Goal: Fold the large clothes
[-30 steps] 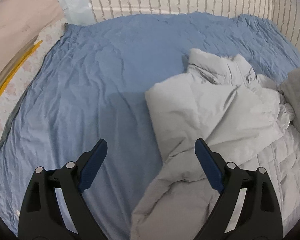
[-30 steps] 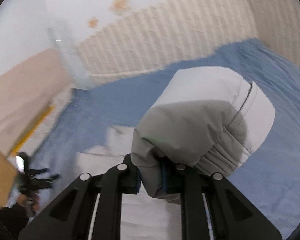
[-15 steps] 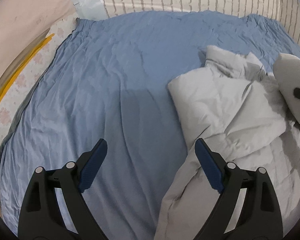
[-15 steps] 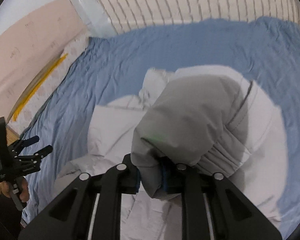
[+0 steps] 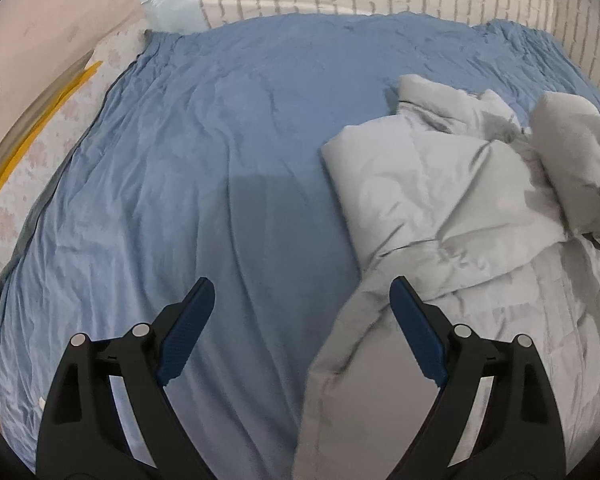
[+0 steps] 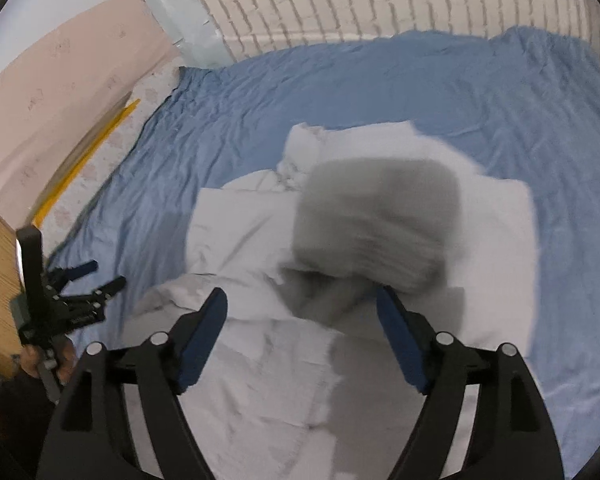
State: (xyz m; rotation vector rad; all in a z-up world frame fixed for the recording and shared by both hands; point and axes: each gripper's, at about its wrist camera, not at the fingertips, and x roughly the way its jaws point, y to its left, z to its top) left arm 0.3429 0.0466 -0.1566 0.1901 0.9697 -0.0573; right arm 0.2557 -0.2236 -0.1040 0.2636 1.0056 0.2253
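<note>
A pale grey padded jacket (image 5: 440, 200) lies partly folded on the blue bedsheet (image 5: 220, 160), toward the right side of the bed, with its collar end pointing to the brick wall (image 6: 380, 0). One sleeve (image 6: 376, 224) lies across the body of the garment; it appears blurred in the right wrist view, so whether it has fully settled cannot be told. The right gripper (image 6: 300, 308) stands with jaws wide apart just above that sleeve and holds nothing. The left gripper (image 5: 300, 300) is likewise spread wide and empty, hovering over the sheet at the jacket's near left edge. Judgement: the sleeve fold is at the point of completion, both sides appearing turned inward. The next move likely calls for both tongs to take the hem end nearest the person and carry it up toward the collar, keeping the tucked sleeves from sliding out
</note>
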